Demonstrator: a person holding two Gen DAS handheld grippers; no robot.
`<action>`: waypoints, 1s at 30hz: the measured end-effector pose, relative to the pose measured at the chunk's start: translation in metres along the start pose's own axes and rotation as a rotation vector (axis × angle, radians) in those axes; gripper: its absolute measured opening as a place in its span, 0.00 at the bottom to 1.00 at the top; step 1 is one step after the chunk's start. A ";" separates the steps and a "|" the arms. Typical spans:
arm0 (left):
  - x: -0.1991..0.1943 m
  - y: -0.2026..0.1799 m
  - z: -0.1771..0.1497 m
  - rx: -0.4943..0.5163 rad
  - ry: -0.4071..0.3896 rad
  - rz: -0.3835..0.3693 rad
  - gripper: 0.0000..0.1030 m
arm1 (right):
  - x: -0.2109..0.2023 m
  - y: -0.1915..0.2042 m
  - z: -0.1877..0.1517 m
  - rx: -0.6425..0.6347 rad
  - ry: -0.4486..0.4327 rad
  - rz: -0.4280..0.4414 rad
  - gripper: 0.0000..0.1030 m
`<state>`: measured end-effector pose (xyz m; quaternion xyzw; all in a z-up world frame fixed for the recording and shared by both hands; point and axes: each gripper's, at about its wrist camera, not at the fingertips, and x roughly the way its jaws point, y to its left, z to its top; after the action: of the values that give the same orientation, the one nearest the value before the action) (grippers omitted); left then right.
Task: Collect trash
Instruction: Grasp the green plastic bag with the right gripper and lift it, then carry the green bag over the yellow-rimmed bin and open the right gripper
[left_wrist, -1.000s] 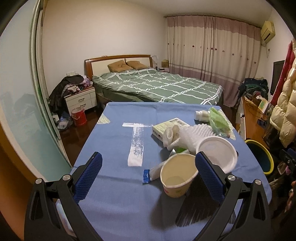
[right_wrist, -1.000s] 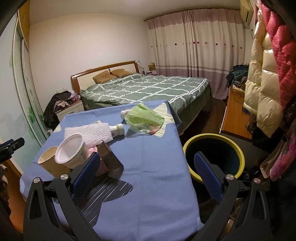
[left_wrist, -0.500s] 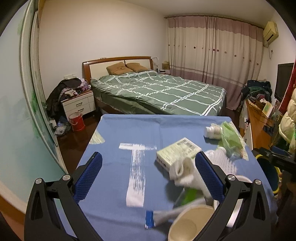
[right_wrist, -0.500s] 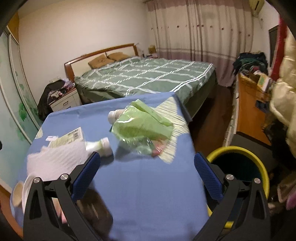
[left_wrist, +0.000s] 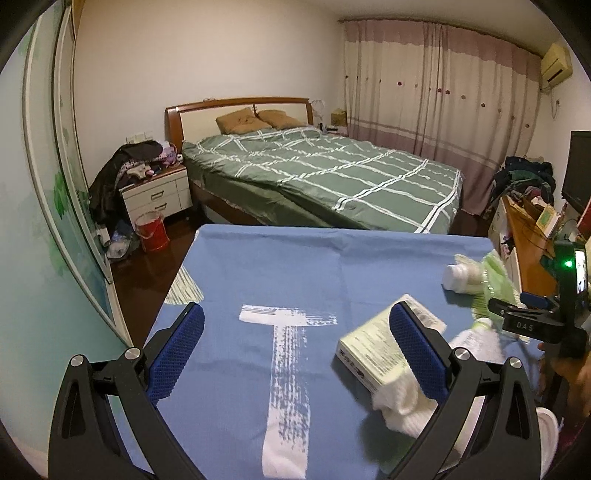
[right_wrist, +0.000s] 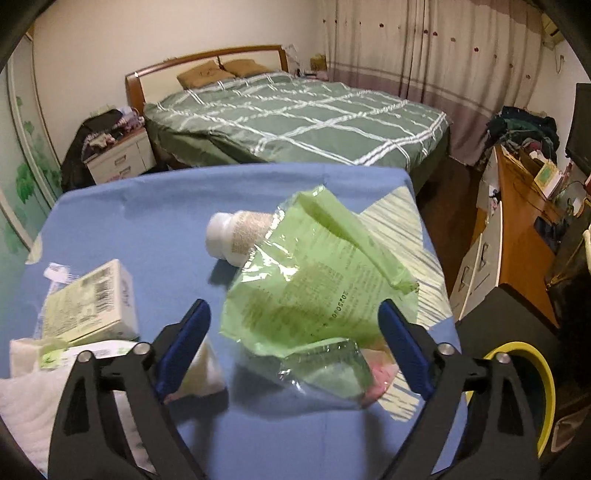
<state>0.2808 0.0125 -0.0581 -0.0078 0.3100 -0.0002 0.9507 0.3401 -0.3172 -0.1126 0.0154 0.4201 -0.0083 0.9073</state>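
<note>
From the left wrist, the left gripper (left_wrist: 295, 341) stands spread and empty above the blue tablecloth (left_wrist: 258, 266), now past the paper cup, its right pad over the printed box (left_wrist: 373, 350); lettering "DAS" shows on the right gripper (left_wrist: 535, 325). From the right wrist, that gripper (right_wrist: 293, 345), jaws closing, now frames the unpinched green plastic bag (right_wrist: 314, 280) with small unreadable print; beside it a white bottle (right_wrist: 236, 236), the yellow-rimmed bin (right_wrist: 546, 387) off the table's right edge.

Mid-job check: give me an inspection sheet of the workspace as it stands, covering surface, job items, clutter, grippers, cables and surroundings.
Surface: table under a blue cloth with white painted marks.
Job's things: green plastic bag crumpled over a white bottle; carton box beside white foam wrap; yellow-rimmed bin on the floor past the table edge.
Clutter: nothing seen beyond the trash.
Grippers: left gripper open, empty, over the cloth; right gripper closing around the bag, pads not yet pressing.
Cables: nothing seen.
Surroundings: bed, nightstand, curtains, cluttered desk.
</note>
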 end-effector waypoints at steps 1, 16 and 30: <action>0.007 0.000 0.000 0.000 0.005 0.002 0.96 | 0.005 0.000 0.000 0.000 0.008 -0.008 0.82; 0.050 0.008 -0.018 -0.021 0.071 0.013 0.96 | -0.012 -0.008 -0.005 0.040 -0.035 0.035 0.11; 0.044 0.007 -0.021 -0.012 0.063 -0.007 0.96 | -0.122 -0.079 -0.043 0.233 -0.235 -0.038 0.10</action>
<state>0.3036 0.0190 -0.1014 -0.0149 0.3395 -0.0021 0.9405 0.2267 -0.3941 -0.0491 0.1115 0.3074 -0.0757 0.9420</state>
